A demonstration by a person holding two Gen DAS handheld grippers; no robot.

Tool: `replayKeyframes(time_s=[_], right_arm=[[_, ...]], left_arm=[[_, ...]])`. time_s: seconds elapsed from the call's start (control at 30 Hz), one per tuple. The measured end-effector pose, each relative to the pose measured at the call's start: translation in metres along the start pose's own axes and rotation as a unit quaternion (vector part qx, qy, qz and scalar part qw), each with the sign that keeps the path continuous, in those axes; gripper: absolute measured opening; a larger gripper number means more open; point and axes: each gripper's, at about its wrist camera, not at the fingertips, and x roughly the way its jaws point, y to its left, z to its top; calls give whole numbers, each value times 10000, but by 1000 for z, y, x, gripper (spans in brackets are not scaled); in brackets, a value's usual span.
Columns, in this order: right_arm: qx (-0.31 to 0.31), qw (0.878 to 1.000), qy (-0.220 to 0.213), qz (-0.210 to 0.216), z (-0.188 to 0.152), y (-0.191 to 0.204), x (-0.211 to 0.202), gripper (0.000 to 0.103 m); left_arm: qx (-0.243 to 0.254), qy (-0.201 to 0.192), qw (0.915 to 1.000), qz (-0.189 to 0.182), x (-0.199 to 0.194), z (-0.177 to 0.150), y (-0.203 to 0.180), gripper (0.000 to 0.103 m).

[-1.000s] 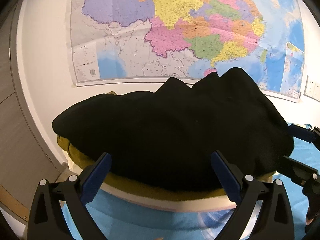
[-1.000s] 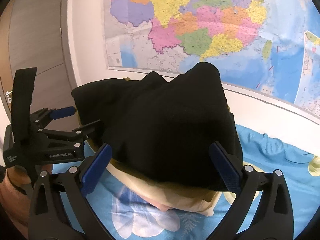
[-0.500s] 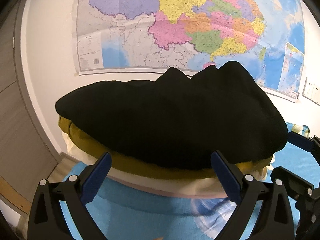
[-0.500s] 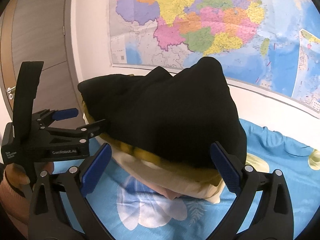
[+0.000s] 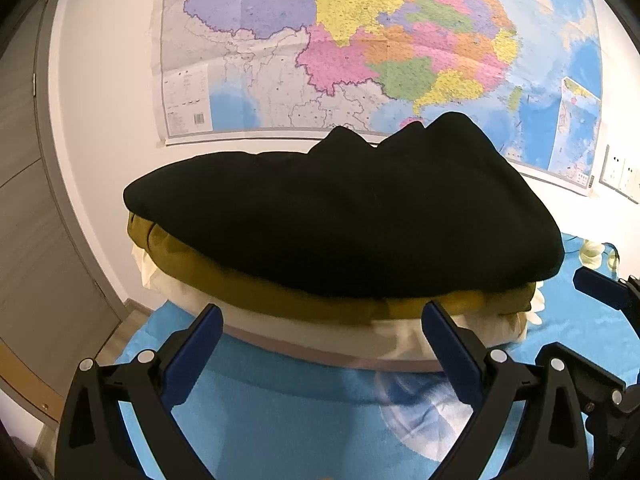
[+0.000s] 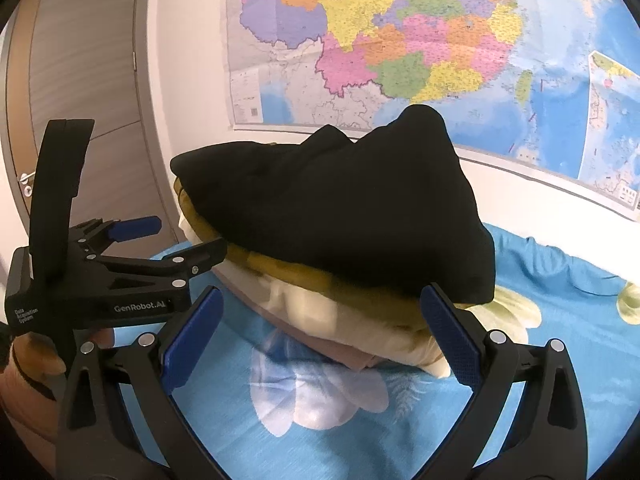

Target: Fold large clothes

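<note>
Nearest, low in both views: left gripper (image 5: 320, 344) and right gripper (image 6: 320, 328), each with jaws spread wide, nothing between the blue ribbed pads, clear of the cloth. Left gripper also appears at left of the right-wrist view, likewise spread.

Under them, the blue bedsheet (image 6: 540, 360): smooth printed cotton, pale flower motifs, slightly rumpled toward the right.

Mid-frame, the stack. Black garment (image 5: 340, 220) on top, folded, matte, thick and soft-looking, domed, with a peaked ridge along its far edge. Beneath it a mustard garment (image 5: 320, 308), then cream garment layers (image 6: 360, 328) splaying at the front corner.

Risk: the stack is rounded, not flat; the black piece overhangs the lower layers. A jaw brushing its near edge while crossing could drag it off or reopen the fold. The ridge may slump by itself.

Far: glossy wall map (image 5: 380, 48), white wall, grey wood-grain door (image 6: 80, 60) upper left.
</note>
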Motion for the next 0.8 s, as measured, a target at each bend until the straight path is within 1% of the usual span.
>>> replayKeyframes(time_s=[0.2,0.8], right_arm=[[-68,10000,-25,6,-5,6,-7,97],[106,9998,75,143,-26,9,-20,97]], left_arm=[[-3,27,10000,11,-8,-8,-2,96],[-58,34,9999,89,-26,-27,-8,96]])
